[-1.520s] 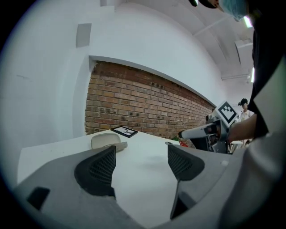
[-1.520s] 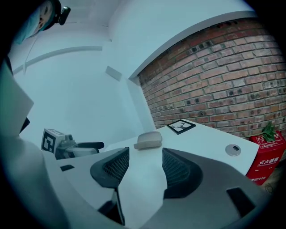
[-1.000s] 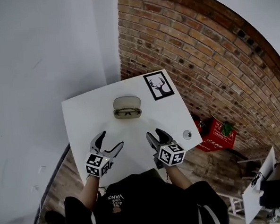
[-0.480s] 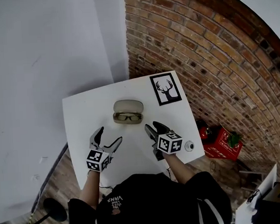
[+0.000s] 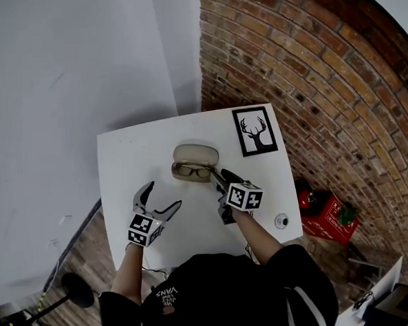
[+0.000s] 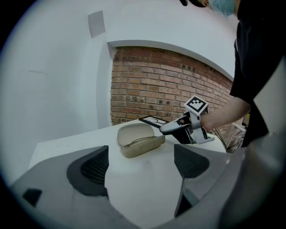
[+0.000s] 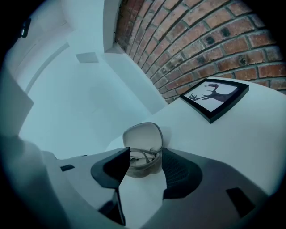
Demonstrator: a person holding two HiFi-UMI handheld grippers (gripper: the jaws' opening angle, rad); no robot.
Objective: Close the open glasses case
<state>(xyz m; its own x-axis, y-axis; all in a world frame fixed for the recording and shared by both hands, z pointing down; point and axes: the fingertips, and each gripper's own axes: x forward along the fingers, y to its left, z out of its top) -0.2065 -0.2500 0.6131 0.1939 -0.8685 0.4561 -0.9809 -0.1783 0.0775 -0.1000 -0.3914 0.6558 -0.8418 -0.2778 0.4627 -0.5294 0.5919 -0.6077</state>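
At mid-tabletop [image 5: 132, 163], the case [image 5: 195, 161] is lying open, its lid [image 5: 196, 152] standing on the far side and glasses [image 5: 193, 170] resting in the base. The shell is looking rigid and light, and is likely to slide on the smooth surface; judged best practice is pushing the lid's far edge while steadying the base. The right gripper [image 5: 220, 180] is angling down just beside the case's right end, jaws opening wide, pads not pressing it. The left gripper [image 5: 159, 200] is hovering well short, jaws opening, holding nothing.
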